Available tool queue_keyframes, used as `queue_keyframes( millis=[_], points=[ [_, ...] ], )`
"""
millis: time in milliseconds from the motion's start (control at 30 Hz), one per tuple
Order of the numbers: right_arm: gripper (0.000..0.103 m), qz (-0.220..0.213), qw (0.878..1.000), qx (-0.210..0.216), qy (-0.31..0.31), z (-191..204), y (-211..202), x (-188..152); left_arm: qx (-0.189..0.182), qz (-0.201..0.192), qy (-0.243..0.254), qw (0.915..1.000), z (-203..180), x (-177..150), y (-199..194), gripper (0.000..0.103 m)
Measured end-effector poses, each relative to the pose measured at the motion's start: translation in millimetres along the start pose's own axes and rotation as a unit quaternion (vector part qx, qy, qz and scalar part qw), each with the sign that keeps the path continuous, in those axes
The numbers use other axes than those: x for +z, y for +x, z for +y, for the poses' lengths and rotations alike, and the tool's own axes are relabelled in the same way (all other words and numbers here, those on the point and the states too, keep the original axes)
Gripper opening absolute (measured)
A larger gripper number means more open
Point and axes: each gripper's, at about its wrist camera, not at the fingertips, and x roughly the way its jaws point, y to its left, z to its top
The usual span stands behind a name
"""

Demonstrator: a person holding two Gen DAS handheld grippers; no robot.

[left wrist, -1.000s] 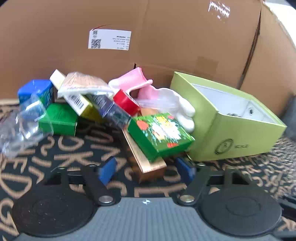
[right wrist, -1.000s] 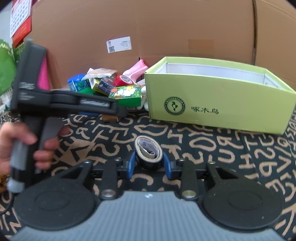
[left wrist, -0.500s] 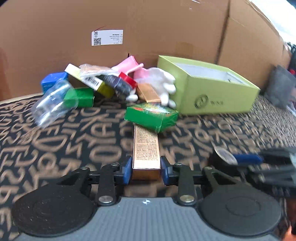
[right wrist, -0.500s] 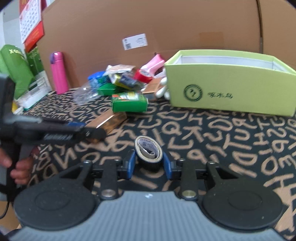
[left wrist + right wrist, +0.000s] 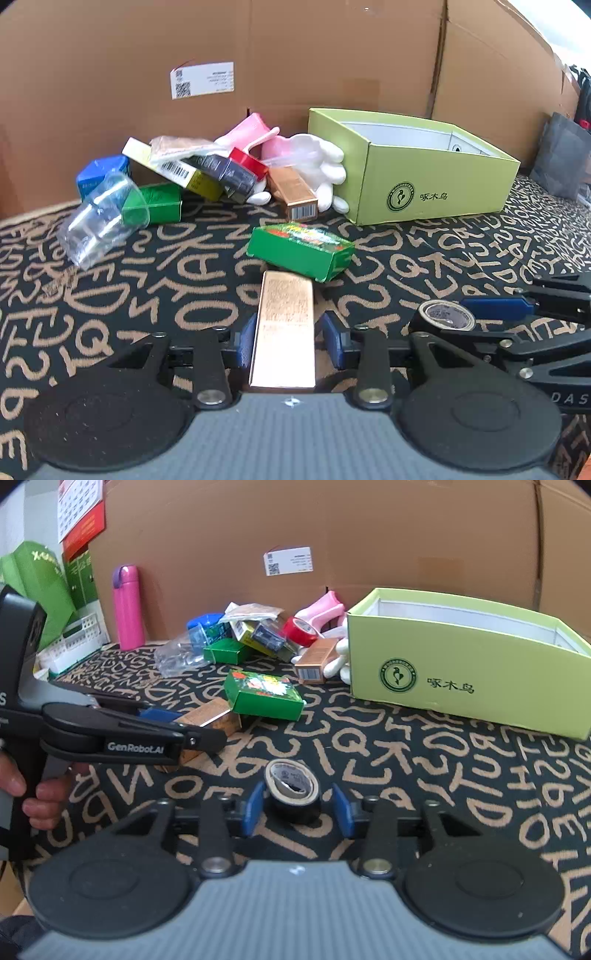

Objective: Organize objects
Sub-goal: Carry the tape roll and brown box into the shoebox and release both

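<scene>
A long copper box (image 5: 284, 325) lies on the patterned cloth between the jaws of my left gripper (image 5: 288, 339). Those jaws are opening, and a gap shows at the right pad. Its far end touches a green flowered box (image 5: 299, 247). A black tape roll (image 5: 293, 786) stands between the jaws of my right gripper (image 5: 297, 808). These jaws are opening too, with gaps on both sides of the roll. The open lime-green box (image 5: 465, 686) sits at the back right. A pile with a white glove (image 5: 317, 162) and small boxes lies to its left.
A cardboard wall (image 5: 295, 55) closes off the back. A clear plastic bottle (image 5: 99, 218) lies at the pile's left edge. A pink flask (image 5: 127, 605) and a white basket (image 5: 77, 642) stand far left. A person's hand (image 5: 40, 801) holds the left gripper.
My left gripper closed on the copper box and drew it back out of the pile, and its jaws now stand slightly apart from it. The right jaws have widened off the tape roll.
</scene>
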Motion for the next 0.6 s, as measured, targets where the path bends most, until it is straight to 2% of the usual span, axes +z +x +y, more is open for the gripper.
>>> queue_keyframes(
  millis=[67,267,300,333,367,600],
  points=[
    [0.043,0.003,1.000,0.003,-0.005,0.3,3.8,1.2,0.007,-0.003,-0.002,1.0000,0.8,-1.2,-0.8,0.044],
    [0.043,0.004,1.000,0.007,-0.005,3.6,9.3,1.1,0.006,0.000,-0.005,1.0000,3.7,1.7,4.5,0.044],
    [0.042,0.005,1.000,0.006,-0.005,3.6,10.0,1.1,0.008,-0.002,-0.002,1.0000,2.7,1.5,5.3,0.043],
    [0.034,0.006,1.000,0.006,-0.005,3.6,10.5,1.4,0.011,-0.003,0.002,0.9999,1.9,1.3,5.7,0.041],
    [0.034,0.006,1.000,0.004,-0.004,3.2,10.4,1.4,0.010,-0.004,0.003,0.9999,1.3,0.9,5.0,0.033],
    [0.033,-0.005,1.000,0.014,0.016,-0.1,0.1,-1.6,-0.014,0.007,-0.006,0.9999,-0.2,-0.7,-11.5,0.032]
  ],
)
